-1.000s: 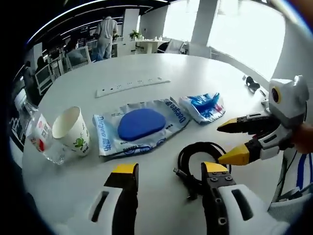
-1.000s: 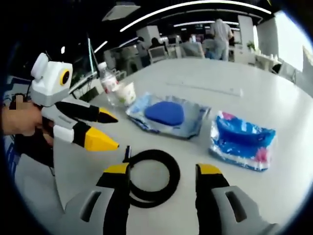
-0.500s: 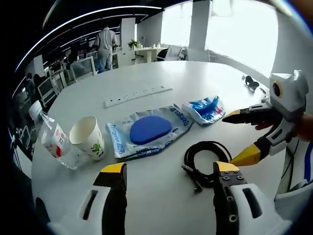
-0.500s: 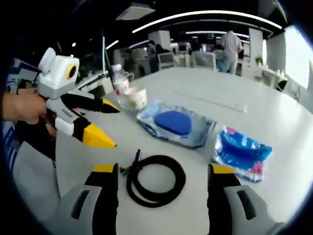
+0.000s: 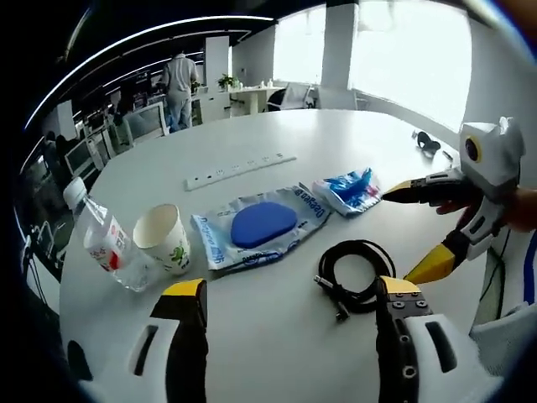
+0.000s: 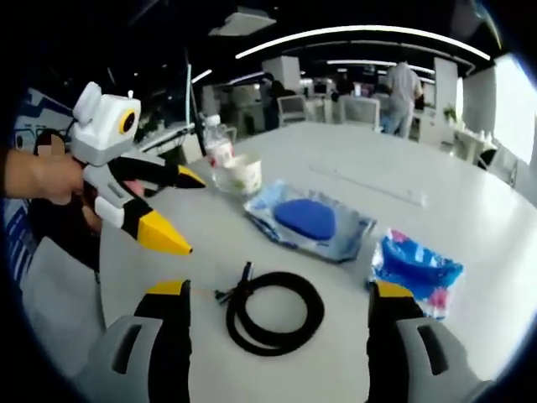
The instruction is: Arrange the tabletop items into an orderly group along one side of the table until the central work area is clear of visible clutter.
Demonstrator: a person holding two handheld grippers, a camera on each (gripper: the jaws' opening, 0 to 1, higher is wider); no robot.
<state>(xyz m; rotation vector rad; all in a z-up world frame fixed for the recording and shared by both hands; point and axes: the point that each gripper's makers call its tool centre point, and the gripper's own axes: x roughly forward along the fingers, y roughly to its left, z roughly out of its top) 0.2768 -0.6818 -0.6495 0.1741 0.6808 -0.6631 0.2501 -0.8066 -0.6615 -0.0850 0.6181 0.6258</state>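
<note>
From where I stood, both tongs hung above the white table (image 5: 336,126) with jaws spread wide and nothing between them: the left gripper (image 5: 285,294) at the near edge, the right gripper (image 6: 277,294) beside it. Going left to right ahead of the left gripper, a plastic bottle (image 5: 101,243) lay on its side touching a paper cup (image 5: 164,243), then came the wide foil pouch (image 5: 256,231) with its blue oval, then the small blue packet (image 5: 352,189), with the coiled black cable (image 5: 357,277) nearest, just ahead of the right-hand jaw. A power strip (image 5: 239,168) lay further off. The clutter sat mid-table, so nothing looked grouped yet. My worry was the cable: pinched on one loop, the coil could unwind and drag its plug across the pouch. The cup looked light and could tip or roll if nudged, and the bottle could roll off toward the edge. The pouch bore blue lettering, too blurred to read; the bottle's label and the cup's green print were likewise illegible.
</note>
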